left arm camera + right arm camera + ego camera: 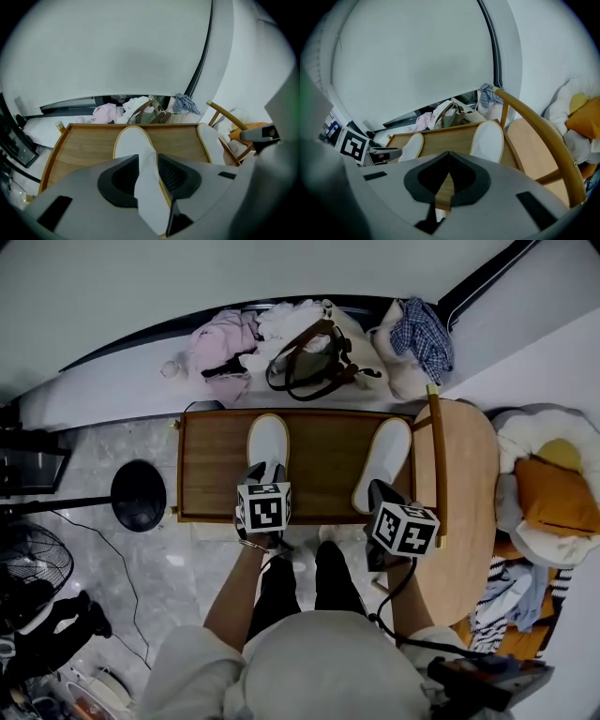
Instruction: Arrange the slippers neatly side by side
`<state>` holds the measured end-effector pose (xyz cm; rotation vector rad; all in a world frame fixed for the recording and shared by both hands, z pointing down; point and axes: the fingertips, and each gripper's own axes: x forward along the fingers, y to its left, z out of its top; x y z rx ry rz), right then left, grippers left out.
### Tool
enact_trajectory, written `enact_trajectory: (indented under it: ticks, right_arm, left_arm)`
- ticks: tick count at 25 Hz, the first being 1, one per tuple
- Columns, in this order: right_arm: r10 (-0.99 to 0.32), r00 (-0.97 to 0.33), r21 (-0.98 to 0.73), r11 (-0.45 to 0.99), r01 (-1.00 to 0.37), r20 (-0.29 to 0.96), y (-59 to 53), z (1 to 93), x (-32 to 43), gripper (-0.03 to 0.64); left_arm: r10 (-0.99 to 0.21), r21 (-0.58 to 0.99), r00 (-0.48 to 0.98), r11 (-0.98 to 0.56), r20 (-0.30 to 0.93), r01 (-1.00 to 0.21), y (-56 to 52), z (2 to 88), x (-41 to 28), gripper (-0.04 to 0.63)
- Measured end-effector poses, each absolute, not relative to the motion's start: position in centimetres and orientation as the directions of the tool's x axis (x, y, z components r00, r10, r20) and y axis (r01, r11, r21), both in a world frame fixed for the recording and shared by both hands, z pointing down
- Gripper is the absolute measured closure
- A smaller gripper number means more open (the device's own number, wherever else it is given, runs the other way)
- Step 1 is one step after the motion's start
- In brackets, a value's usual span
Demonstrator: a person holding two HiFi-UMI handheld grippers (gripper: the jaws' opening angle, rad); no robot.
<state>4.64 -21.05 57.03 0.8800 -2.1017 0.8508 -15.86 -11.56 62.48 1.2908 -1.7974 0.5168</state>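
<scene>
The left gripper (149,173) is held with jaws parted around the heel of the left slipper (268,442), so its release is judged in hand; the right gripper (446,172) is pinched together, empty. Two slippers are counted on one wooden tray (211,465), well apart, so the right slipper (385,460) must be brought alongside.

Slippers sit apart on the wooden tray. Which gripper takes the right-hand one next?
Right. The right gripper is empty, jaws together, close to the right slipper at its near end. The left gripper straddles the left slipper, across the tray.
</scene>
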Motion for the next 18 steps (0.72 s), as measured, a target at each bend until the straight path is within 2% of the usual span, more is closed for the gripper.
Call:
enact_trajectory:
  ticks: [11,18]
  right_arm:
    - [-0.411,-0.523,-0.272,0.529,-0.804,0.747,-20.9,53.2,6.5,0.583]
    - [-0.482,-0.497,-0.251,0.487,-0.837,0.722,-21.5,51.1,9.3,0.583]
  left_arm:
    - [-0.629,0.148,-0.119,0.356,0.769,-0.923,-11.7,58.2,-15.1,0.454]
    - [-0.663,0.180,-0.072,0.304,0.746,-0.935,-13.0,56.8,-12.9,0.454]
